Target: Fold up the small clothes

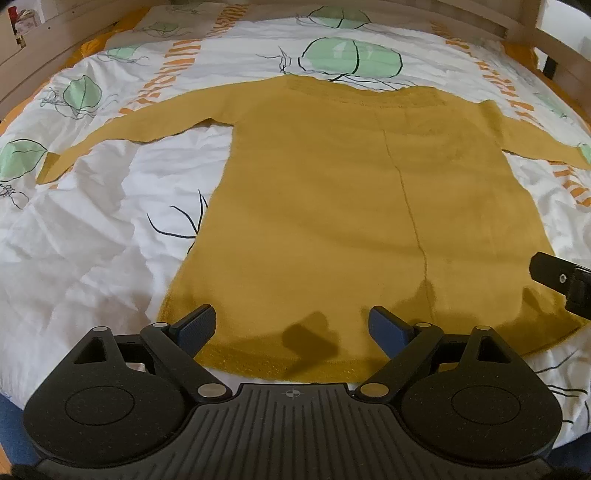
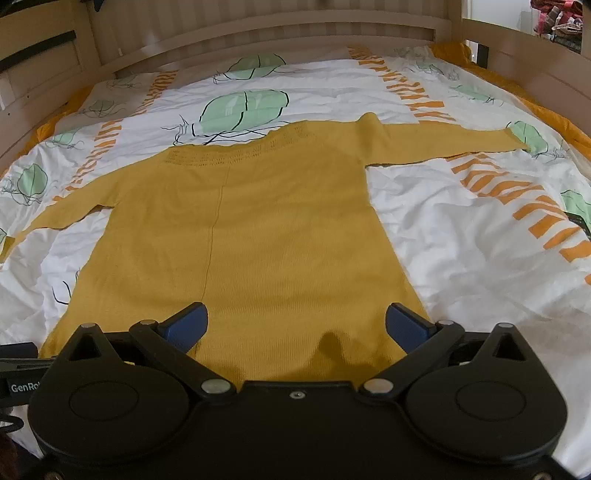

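Printed bed cover (image 1: 110,236), mustard sweater (image 1: 332,206) spread flat, left tongs (image 1: 291,326) wide, right tongs (image 2: 295,325) wide, both empty

A sweater (image 1: 332,206) lies flat on the bed (image 1: 110,236), sleeves spread sideways, headboard (image 2: 258,33) behind it.

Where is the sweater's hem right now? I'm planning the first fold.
In both wrist views the hem of the mustard sweater lies flat at its near edge on the patterned duvet, just below both open tools.

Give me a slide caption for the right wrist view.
Open right gripper above the hem of a mustard sweater spread flat on a patterned duvet.
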Available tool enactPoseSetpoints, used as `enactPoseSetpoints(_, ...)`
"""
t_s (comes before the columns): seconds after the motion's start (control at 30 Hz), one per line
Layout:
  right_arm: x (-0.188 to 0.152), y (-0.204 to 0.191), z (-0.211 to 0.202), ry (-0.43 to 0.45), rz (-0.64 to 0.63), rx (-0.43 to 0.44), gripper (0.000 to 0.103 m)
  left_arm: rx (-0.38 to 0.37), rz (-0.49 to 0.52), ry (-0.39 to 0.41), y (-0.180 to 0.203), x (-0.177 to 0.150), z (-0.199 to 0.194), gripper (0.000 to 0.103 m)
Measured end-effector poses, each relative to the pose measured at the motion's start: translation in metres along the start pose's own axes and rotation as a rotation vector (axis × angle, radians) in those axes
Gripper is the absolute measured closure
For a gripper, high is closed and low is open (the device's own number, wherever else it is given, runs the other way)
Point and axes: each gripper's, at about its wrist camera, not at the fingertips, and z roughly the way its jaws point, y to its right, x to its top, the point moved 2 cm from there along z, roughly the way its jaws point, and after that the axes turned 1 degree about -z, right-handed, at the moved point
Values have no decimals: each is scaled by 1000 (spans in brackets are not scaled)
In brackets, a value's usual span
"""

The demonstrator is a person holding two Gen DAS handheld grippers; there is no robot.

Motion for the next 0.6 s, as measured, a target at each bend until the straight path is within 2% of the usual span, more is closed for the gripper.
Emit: enactPoseSetpoints(0.6, -1, 6, 12, -24, 42, 35, 1, -1, 16, -19, 5, 1, 7, 13)
